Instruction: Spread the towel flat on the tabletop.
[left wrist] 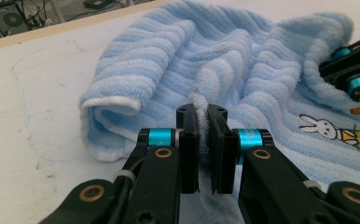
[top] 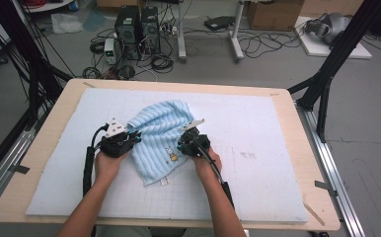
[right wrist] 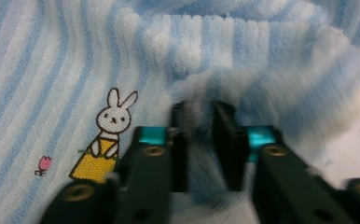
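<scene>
The high view sits above my side of the table [top: 55, 123] and looks forward and down, far enough off to take in the floor beyond. The left gripper view rides just behind my left jaws, low and close, facing the far left table edge. The right gripper view is closer still. All three share the blue towel [top: 161, 131] with its rabbit picture [right wrist: 104, 140].

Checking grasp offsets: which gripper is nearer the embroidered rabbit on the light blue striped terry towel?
Right. The right gripper sits at the towel edge just beside the rabbit. The left gripper pinches the opposite edge, across the towel from it.
</scene>
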A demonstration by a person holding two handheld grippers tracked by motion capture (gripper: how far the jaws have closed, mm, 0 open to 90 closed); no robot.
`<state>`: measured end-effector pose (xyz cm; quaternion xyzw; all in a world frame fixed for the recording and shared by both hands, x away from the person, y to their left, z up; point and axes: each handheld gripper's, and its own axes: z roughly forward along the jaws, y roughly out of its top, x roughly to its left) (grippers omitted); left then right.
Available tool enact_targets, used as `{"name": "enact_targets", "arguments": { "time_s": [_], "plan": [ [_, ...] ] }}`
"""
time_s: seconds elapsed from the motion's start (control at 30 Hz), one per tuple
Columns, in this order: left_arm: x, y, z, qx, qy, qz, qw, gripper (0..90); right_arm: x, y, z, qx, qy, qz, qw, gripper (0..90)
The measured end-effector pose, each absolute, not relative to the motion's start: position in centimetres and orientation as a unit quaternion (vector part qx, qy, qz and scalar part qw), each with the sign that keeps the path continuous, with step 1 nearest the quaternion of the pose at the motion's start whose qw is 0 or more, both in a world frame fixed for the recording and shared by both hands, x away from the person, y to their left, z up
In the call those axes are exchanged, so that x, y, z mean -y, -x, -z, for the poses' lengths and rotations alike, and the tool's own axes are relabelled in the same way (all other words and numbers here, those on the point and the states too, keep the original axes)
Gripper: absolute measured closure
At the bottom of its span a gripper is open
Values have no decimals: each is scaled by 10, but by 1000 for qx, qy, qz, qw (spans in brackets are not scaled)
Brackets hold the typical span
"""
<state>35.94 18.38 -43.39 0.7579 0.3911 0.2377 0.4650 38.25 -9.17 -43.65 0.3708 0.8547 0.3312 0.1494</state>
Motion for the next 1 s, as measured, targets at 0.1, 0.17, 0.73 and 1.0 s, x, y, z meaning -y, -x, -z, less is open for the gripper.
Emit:
{"name": "enact_targets", "arguments": {
  "time_s": [0.1, 0.17, 0.73, 1.0],
  "plan": [
    [-185, -360, 435, -393, -757, -237, 465, 828, 101, -379, 432, -848, -359, -369, 125, 606],
    [-185, -359, 436, -395, -756, -235, 466, 826, 111, -374, 426, -832, -352, -411, 126, 630],
    [-186, -357, 440, -397, -752, -234, 471, 824, 162, -380, 436, -804, -413, -387, 182, 547],
    [-187, -357, 440, -396, -754, -233, 470, 823, 144, -395, 445, -823, -390, -382, 156, 582]
  ]
}}
